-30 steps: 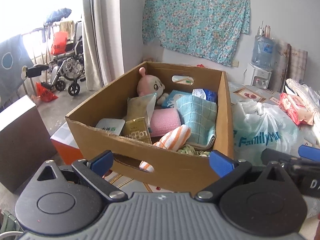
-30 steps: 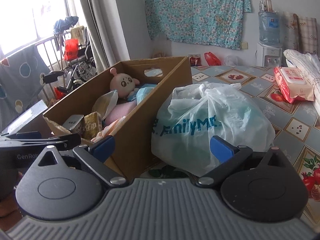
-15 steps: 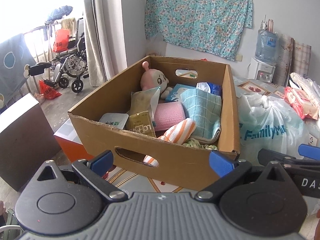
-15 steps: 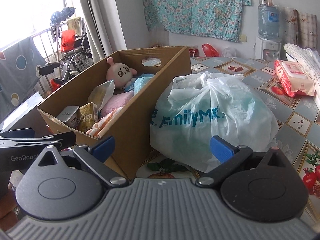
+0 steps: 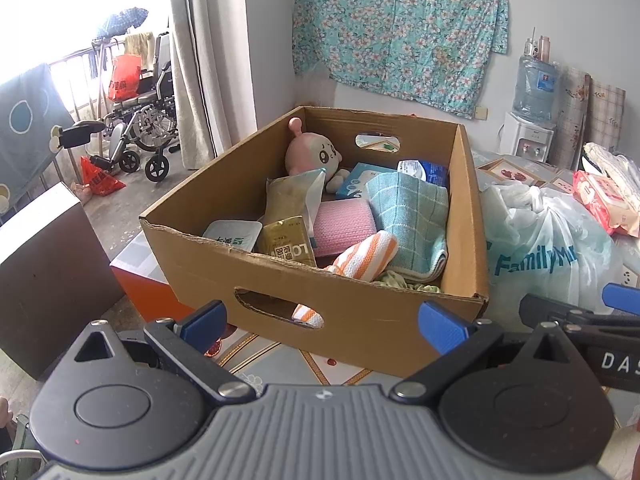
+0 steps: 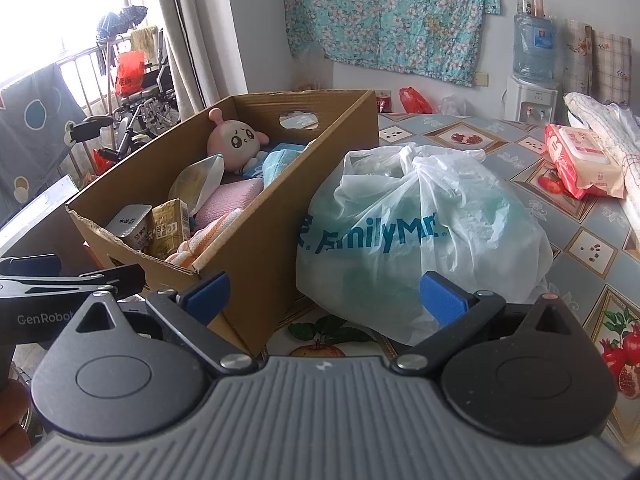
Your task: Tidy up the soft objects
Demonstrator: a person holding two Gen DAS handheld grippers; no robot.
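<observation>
Both grippers empty, jaws spread wide, nothing between them. Left gripper hangs just short of the near wall of the cardboard box, handle slot dead ahead between the jaws. Right gripper hangs beside it; its left jaw lines up with the box's near right corner, its right jaw with the white FamilyMart bag.

Soft items are in the box: pink plush doll at the far end, teal checked cloth ahead-right of the left jaws, pink towel left of that cloth, orange-striped cloth nearest, one end poking out through the handle slot. Also in there: a tan snack bag, a gold carton, a small lidded tub, blue packets at the back.

Worktop has a grey-blue patterned cover with fruit prints. Box and bag sit on it, touching side by side. A red wet-wipe pack lies far right of the right jaws, well beyond the bag.

Room: floral teal cloth pinned on the back wall, water dispenser in the far right corner, curtain and bright window far left, wheelchair beneath it.
</observation>
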